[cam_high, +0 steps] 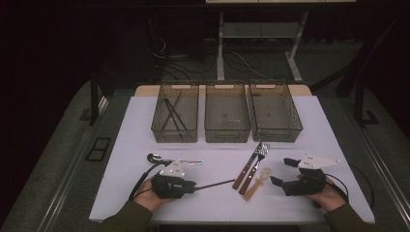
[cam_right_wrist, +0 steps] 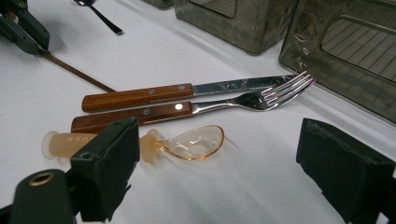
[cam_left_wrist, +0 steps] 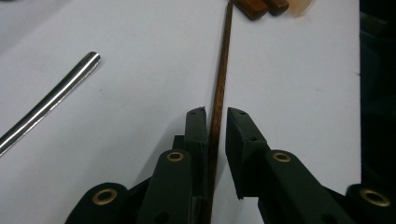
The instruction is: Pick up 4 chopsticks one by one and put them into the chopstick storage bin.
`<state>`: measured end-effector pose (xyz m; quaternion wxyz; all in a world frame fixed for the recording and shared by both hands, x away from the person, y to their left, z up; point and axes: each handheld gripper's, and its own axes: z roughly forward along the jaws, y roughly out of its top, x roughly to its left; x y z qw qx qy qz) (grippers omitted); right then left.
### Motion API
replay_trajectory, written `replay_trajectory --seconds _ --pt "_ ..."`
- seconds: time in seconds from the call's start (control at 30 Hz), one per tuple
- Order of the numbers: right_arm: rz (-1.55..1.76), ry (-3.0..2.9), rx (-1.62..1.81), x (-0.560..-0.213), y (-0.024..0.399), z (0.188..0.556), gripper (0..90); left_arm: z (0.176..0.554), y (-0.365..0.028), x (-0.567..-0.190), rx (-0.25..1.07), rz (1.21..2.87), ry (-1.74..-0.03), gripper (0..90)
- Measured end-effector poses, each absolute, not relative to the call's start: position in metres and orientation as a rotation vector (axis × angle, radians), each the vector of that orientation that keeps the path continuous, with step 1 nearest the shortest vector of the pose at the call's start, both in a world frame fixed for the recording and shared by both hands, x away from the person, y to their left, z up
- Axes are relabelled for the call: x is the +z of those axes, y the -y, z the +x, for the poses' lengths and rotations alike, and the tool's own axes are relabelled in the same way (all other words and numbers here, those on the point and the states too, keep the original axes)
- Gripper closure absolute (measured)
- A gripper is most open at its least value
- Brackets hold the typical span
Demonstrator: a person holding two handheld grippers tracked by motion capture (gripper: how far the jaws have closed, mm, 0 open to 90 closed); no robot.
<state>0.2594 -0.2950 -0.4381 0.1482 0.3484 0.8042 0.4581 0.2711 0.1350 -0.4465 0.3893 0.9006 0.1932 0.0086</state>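
Note:
A thin brown chopstick point(cam_high: 215, 184) lies on the white table point(cam_high: 309, 125), pointing right toward the cutlery. My left gripper point(cam_high: 193, 186) is low over its left end. In the left gripper view the chopstick point(cam_left_wrist: 223, 70) runs between the jaws of my left gripper point(cam_left_wrist: 215, 112), against one pad, with a narrow gap to the other. My right gripper point(cam_high: 279, 170) rests at the right, open wide, with nothing between its jaws. In the right gripper view an amber plastic spoon point(cam_right_wrist: 187, 144) lies just ahead of my right gripper point(cam_right_wrist: 217, 140).
A wooden-handled knife point(cam_high: 244, 170) and fork point(cam_high: 252, 171) lie side by side mid-table, the plastic spoon point(cam_high: 258, 181) beside them. A metal spoon point(cam_high: 157, 158) lies behind my left hand. Three mesh bins point(cam_high: 175, 138) point(cam_high: 226, 138) point(cam_high: 278, 137) stand at the back; the left holds chopsticks point(cam_high: 171, 113).

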Motion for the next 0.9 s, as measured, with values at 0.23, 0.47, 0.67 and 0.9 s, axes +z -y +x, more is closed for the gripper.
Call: replay_trajectory --seconds 0.23,0.47,0.67,0.9 --pt "1.001 -2.314 1.317 -0.4381 0.2953 0.2596 13.5 0.2722 -0.1338 -0.4472 0.018 2.303 -0.494 83.3" --pt "1.000 -2.316 1.318 -0.4379 0.2950 0.2589 13.5 0.2734 -0.1325 -0.4456 0.004 2.316 -0.498 84.9" --pt "0.999 -2.317 1.318 -0.4378 0.2949 0.2589 13.5 0.2748 -0.1332 -0.4443 0.001 2.312 -0.513 85.0" --pt "0.996 -2.318 1.320 -0.4378 0.2951 0.2589 13.5 0.2769 -0.1352 -0.4405 0.014 2.292 -0.549 85.0"
